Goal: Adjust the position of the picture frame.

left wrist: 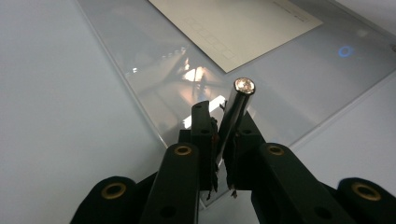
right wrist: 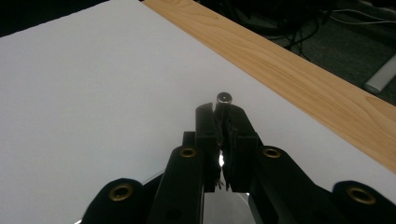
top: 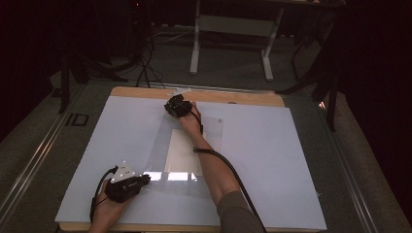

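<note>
2 grippers, left gripper (left wrist: 223, 140) pinching metal rod (left wrist: 237, 109), right gripper (right wrist: 223, 135) pinching small pin (right wrist: 224, 99).

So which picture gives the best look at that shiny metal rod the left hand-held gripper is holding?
The left gripper view: the metal rod stands clamped between the jaws of the left hand-held gripper, its polished tip close up. In the high view that gripper looks small and the rod is too small to tell.

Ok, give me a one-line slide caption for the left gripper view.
Left gripper shut on a shiny metal rod, above a clear plastic sleeve holding a paper sheet.
</note>
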`<state>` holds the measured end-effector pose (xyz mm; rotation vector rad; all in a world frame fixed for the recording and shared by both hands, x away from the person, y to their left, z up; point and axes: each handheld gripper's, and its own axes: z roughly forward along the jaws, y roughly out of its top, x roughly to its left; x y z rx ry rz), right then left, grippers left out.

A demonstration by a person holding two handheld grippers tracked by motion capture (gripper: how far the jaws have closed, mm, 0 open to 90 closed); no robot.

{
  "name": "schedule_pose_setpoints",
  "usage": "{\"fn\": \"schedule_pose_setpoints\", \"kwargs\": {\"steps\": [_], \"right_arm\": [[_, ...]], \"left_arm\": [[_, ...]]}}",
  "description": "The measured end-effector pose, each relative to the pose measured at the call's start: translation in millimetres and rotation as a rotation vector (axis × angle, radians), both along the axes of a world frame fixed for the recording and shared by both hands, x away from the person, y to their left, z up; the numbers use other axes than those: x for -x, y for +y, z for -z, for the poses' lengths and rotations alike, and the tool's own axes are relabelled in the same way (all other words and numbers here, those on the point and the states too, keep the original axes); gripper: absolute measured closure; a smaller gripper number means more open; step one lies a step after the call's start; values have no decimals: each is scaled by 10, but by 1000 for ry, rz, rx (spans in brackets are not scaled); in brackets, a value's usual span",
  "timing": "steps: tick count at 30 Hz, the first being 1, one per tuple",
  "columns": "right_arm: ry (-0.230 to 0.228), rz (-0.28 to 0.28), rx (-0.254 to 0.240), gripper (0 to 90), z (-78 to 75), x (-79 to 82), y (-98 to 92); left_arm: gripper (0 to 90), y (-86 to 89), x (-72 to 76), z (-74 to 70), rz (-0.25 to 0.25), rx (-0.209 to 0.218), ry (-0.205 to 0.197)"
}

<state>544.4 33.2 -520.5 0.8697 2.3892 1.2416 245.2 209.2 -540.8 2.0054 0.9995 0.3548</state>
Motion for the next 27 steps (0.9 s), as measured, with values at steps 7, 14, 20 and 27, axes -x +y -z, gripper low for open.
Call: {"fn": "schedule_pose_setpoints", "kwargs": {"steps": [7,14,20,27], "right_arm": [[-25,38,15,861,-61,67,-293],[-41,114,17,861,-157,188,-995],[-17,143,17,860,-126,274,-1493],[41,101,-75,790,46,169,-1631]], "left_arm": [[814,37,-86,-22,7,76,33],[805,80,-317,-54,-45,93,43],[813,-37,-501,-65,-95,30,48],[796,-66,-503,-24,-118,24,68]]}}
